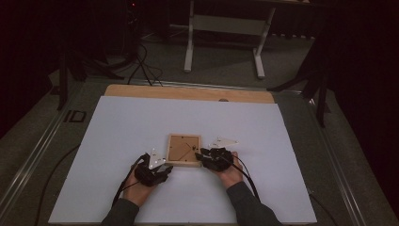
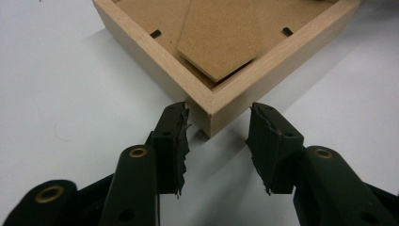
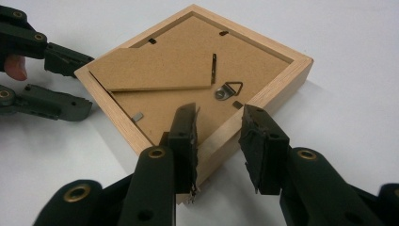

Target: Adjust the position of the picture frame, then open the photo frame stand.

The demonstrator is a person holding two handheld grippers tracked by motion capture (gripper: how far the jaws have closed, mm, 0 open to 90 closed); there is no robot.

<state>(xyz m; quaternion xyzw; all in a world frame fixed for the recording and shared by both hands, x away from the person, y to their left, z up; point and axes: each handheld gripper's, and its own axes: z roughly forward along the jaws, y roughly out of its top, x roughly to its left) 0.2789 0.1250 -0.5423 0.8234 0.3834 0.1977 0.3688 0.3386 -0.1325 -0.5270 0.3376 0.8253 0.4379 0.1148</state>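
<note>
A light wooden picture frame (image 1: 183,149) lies face down on the white tabletop (image 1: 141,122), its brown backboard (image 3: 188,70) up. On that board an easel flap (image 3: 155,68) rests at a slant beside a metal hanger (image 3: 229,89). My left gripper (image 1: 165,168) is at the frame's near left corner (image 2: 211,106). Its jaws stand either side of that corner with a gap on both sides, so it (image 2: 217,117) is open. My right gripper (image 3: 219,113) straddles the near right corner, one jaw over the backboard and one outside the rim, shut on the frame. The left gripper (image 3: 89,82) also shows at the far corner.
The white sheet covers a wooden table whose bare strip (image 1: 188,93) runs along the far edge. Beyond it, on the dark floor, stand a white desk frame (image 1: 226,23) and black cables (image 1: 146,66). Wide free surface lies left, right and behind the frame.
</note>
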